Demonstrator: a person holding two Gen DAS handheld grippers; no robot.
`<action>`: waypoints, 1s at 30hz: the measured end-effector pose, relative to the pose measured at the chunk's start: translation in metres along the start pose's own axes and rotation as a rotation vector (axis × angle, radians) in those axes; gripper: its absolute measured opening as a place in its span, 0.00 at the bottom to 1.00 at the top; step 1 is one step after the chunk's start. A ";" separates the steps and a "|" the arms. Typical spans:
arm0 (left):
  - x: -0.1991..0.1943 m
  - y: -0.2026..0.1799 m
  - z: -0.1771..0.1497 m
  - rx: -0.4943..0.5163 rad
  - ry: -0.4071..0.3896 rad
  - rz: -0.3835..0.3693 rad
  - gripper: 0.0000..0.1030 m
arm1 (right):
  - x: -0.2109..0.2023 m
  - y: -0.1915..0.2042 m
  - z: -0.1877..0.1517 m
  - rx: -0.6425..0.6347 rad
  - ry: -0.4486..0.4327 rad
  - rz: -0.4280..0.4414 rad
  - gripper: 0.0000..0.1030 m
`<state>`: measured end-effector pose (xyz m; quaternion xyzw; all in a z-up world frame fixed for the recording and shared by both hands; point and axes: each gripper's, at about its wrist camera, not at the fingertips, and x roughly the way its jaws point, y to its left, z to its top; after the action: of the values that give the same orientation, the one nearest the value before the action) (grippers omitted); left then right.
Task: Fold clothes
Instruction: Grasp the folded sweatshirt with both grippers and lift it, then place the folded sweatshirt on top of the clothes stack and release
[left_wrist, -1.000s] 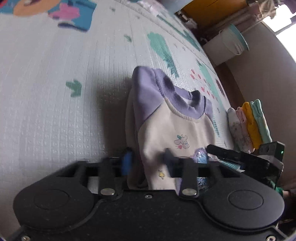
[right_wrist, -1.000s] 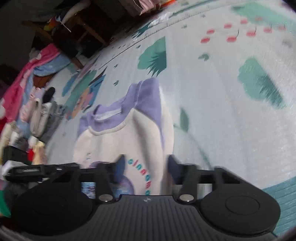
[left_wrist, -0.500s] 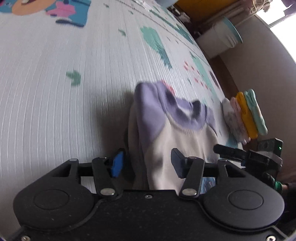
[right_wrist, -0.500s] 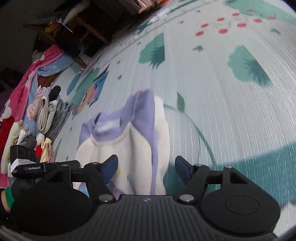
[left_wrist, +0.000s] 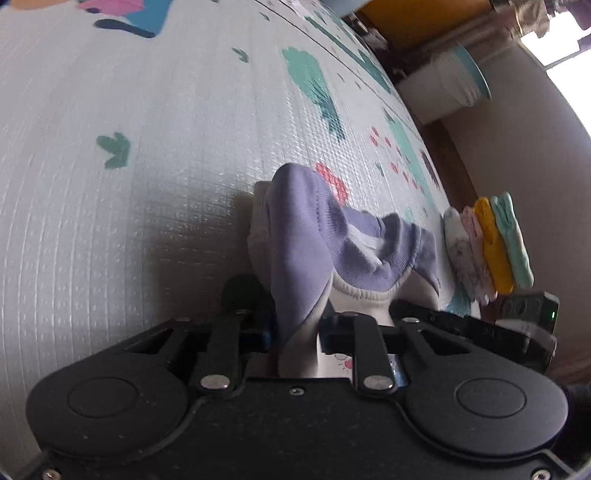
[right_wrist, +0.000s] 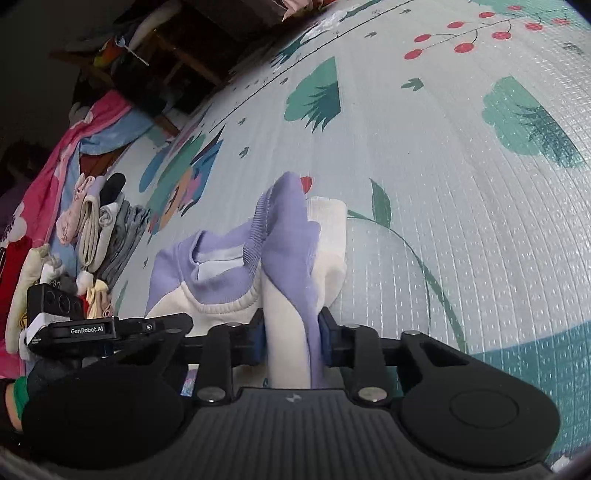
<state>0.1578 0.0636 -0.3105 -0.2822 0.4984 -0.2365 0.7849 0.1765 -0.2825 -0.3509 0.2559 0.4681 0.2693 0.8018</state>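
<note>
the small cream sweatshirt with lilac sleeves and a lilac ribbed collar (left_wrist: 354, 254) lies on the pale textured play mat printed with green trees and red berries (left_wrist: 155, 155), bunched up directly ahead of both pairs of fingers. the left gripper (left_wrist: 295, 334) has its jaws closing, with a thick fold of lilac sleeve and cream body between the pads, which already press on the cloth from both sides. the right gripper (right_wrist: 291, 338) does the same on the other shoulder: its jaws are closing, and a fold of cream cloth with a lilac strip stands pinched between its blue pads. beyond the fingers the collar sags open, showing a white label inside.

past the left gripper's right finger, near the wall, a row of small folded garments in white, pink, yellow and mint (left_wrist: 487, 247) stands on edge. past the right gripper's left finger, a row of folded grey and beige clothes (right_wrist: 103, 236) lies by a pink patterned blanket (right_wrist: 44, 184).
</note>
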 end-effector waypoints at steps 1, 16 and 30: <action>0.000 -0.002 0.002 -0.004 0.008 -0.005 0.15 | 0.001 0.002 0.001 -0.001 0.010 0.001 0.20; 0.011 -0.120 0.054 0.156 0.077 -0.170 0.14 | -0.134 -0.015 0.011 0.146 -0.251 0.122 0.18; 0.139 -0.388 0.134 0.553 0.151 -0.455 0.14 | -0.371 -0.089 0.069 0.090 -0.736 -0.043 0.18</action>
<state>0.3004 -0.2823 -0.0908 -0.1448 0.3965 -0.5510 0.7199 0.1006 -0.6070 -0.1529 0.3608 0.1652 0.1214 0.9098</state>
